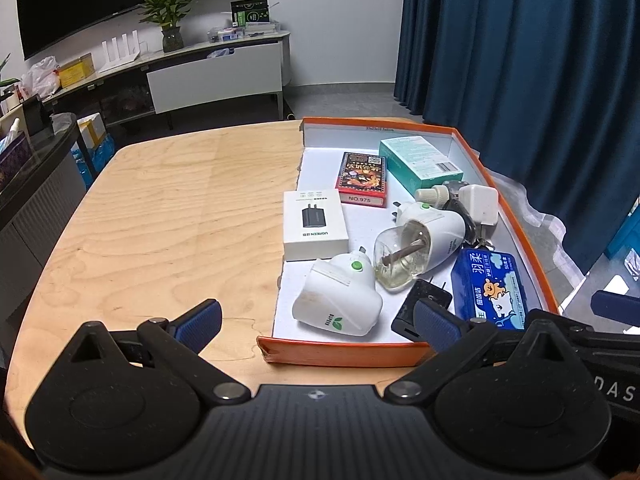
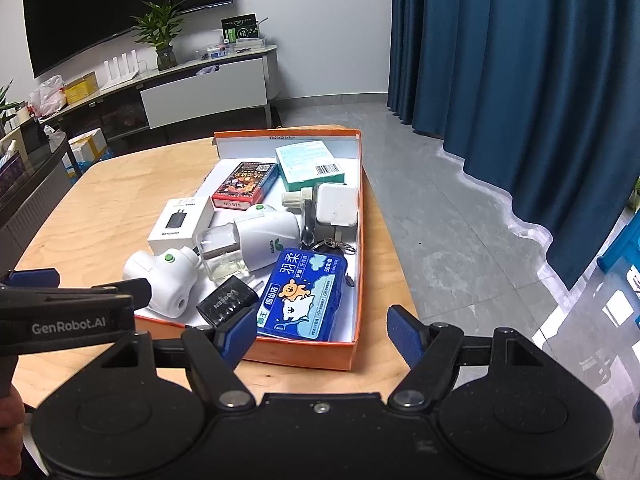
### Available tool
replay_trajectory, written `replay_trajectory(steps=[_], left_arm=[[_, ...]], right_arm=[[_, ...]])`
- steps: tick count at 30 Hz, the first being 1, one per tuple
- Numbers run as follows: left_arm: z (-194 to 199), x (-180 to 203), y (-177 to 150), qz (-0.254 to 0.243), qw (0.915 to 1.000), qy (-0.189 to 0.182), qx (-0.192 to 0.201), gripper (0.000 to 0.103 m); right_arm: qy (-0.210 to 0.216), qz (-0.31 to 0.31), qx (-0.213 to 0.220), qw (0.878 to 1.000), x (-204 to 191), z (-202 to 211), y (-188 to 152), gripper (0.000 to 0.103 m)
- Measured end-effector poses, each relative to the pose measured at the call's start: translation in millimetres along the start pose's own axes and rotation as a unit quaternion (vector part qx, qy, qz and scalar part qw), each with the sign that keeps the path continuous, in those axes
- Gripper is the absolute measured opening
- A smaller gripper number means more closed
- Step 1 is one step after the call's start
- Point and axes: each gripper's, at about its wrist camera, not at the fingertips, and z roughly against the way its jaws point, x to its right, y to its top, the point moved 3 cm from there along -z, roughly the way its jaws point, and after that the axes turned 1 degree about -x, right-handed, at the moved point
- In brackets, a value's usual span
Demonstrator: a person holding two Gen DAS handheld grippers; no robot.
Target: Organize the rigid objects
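Left gripper [image 1: 318,320], bottom of left wrist view: jaws spread wide, nothing between them, nothing touched; left blue pad [image 1: 200,322] over bare wooden table [image 1: 160,208], right pad over the near edge of the orange tray [image 1: 340,354]. Right gripper [image 2: 322,330], bottom of right wrist view: jaws also wide apart, empty, no contact; its left pad [image 2: 238,334] sits in front of the tray's near wall, right pad off the tray's right side. The left gripper's body shows at lower left of that view. Tray lies centre-right on the table, white inside, holding the rigid objects. Left to right in the left wrist view: white charger box [image 1: 314,224] at the tray's open left edge, half on the table; white plug-in vaporizer [image 1: 338,300] near front; red card box [image 1: 362,178] further back; second vaporizer with clear bottle [image 1: 416,246] in the middle; black charger [image 1: 420,308] near front; teal box [image 1: 420,164] upper back; white adapter [image 1: 478,204] by the right wall; blue floss-pick box [image 1: 490,284] front right. Keys partly hidden between adapter and blue box. Dark blue curtain [image 1: 520,40] at upper right.
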Motion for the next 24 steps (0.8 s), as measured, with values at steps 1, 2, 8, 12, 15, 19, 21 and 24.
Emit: replay_trajectory(steps=[1, 2, 8, 12, 15, 19, 21, 24], left_arm=[[0.0, -0.1, -0.1, 0.0, 1.0, 0.0, 0.0, 0.103], [-0.1, -0.1, -0.1, 0.0, 1.0, 0.0, -0.001, 0.103], [-1.8, 1.2, -0.5, 0.002, 1.0, -0.006, -0.006, 0.103], [-1.0, 2.4, -0.5, 0.0, 1.0, -0.007, -0.005, 0.103], [-1.1, 2.6, -0.5, 0.001, 1.0, -0.007, -0.005, 0.103], [-0.4, 3.3, -0.2, -0.001, 1.0, -0.008, -0.005, 0.103], [-0.2, 3.3, 0.2, -0.001, 1.0, -0.007, -0.004, 0.103], [-0.6, 2.9, 0.6, 0.001, 1.0, -0.007, -0.004, 0.103]], right_arm=[[0.001, 0.0, -0.001, 1.0, 0.0, -0.3, -0.1, 0.085], [0.001, 0.001, -0.002, 1.0, 0.0, -0.6, -0.3, 0.085], [0.001, 0.001, -0.007, 1.0, 0.2, -2.0, -2.3, 0.085], [0.002, 0.002, -0.007, 1.0, 0.0, -2.2, -1.7, 0.085], [0.004, 0.003, -0.007, 1.0, -0.5, -2.1, -1.6, 0.085], [0.004, 0.006, -0.007, 1.0, -1.7, -0.8, -1.3, 0.085], [0.005, 0.005, -0.007, 1.0, -2.0, -0.8, -1.2, 0.085], [0.005, 0.006, -0.007, 1.0, -2.6, -0.7, -1.3, 0.085]])
